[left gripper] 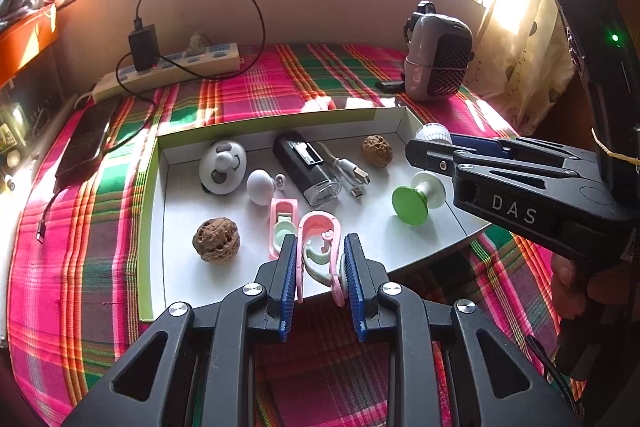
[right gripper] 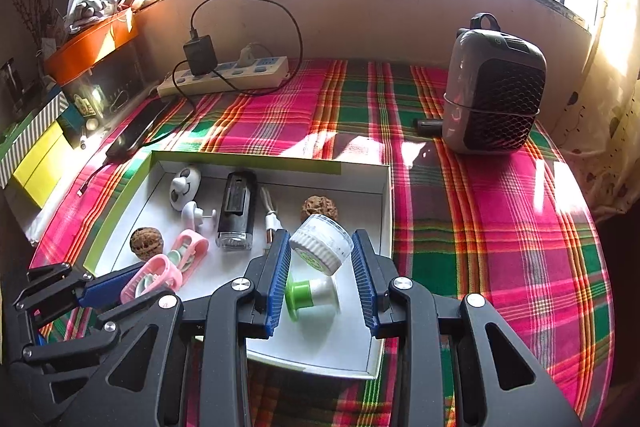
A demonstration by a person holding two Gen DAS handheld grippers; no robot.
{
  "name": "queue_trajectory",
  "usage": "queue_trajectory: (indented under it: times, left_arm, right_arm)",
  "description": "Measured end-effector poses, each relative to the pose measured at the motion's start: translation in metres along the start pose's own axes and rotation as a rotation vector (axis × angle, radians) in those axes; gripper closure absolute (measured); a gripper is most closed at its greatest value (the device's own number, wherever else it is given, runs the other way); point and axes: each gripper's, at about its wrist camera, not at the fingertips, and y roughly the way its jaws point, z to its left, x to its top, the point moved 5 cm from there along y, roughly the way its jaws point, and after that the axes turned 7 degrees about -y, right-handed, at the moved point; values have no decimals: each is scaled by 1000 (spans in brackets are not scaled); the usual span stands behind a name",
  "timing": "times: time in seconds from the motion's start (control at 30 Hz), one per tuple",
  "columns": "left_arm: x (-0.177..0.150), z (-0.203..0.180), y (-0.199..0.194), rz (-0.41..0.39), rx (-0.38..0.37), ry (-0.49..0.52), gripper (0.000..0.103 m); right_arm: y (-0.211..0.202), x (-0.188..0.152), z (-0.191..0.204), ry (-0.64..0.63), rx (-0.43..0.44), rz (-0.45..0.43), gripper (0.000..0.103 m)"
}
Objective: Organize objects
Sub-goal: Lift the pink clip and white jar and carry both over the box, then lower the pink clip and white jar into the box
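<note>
Left gripper (left gripper: 320, 267): blue pads clamped on a pink clip (left gripper: 320, 247) with a pale green inner piece, held above the near edge of the tray (left gripper: 440, 239); the same grip shows at lower left in the right wrist view

Right gripper (right gripper: 322, 267): pads closed on a small white ribbed jar (right gripper: 322, 245), tilted, carried over the tray's near right part; whether the jar clears the floor of the tray cannot be told for certain, though it appears lifted

Tray contents, near to far: green-and-white spool (right gripper: 308, 297) lying just below the jar; second pink clip (left gripper: 283, 223) beside the held one; walnut (left gripper: 216, 240) at near left; white egg-shaped knob (left gripper: 260, 187); black rectangular device (left gripper: 306, 167) with clear end; white USB cable (left gripper: 348, 173); round white panda-faced fan (left gripper: 222, 167) at far left; second walnut (left gripper: 377, 151) at far right

Surround: plaid cloth (right gripper: 500, 227), power strip (right gripper: 224, 75) with black charger, phone at left, grey mesh-fronted heater (right gripper: 496, 99) at far right

Step in hand, by judgement: both items are gripped and being carried, either into or out of the tray

Next move calls for: a bare spot for each, lowering until seated, then parting the pads without knocking the spool or the neighbouring clip
</note>
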Motion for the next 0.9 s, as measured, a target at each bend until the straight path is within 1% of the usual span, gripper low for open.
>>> queue_trajectory:
  times: [0.2,0.57,0.9]
  left_arm:
    - [3,0,8,13,2,0,82]
    - [9,-2,18,19,5,6,82]
    - [14,-6,26,23,9,11,82]
  right_arm:
    - [19,3,0,-6,27,35,70]
    - [35,7,4,-26,62,71,70]
    - [46,5,5,-38,60,101,70]
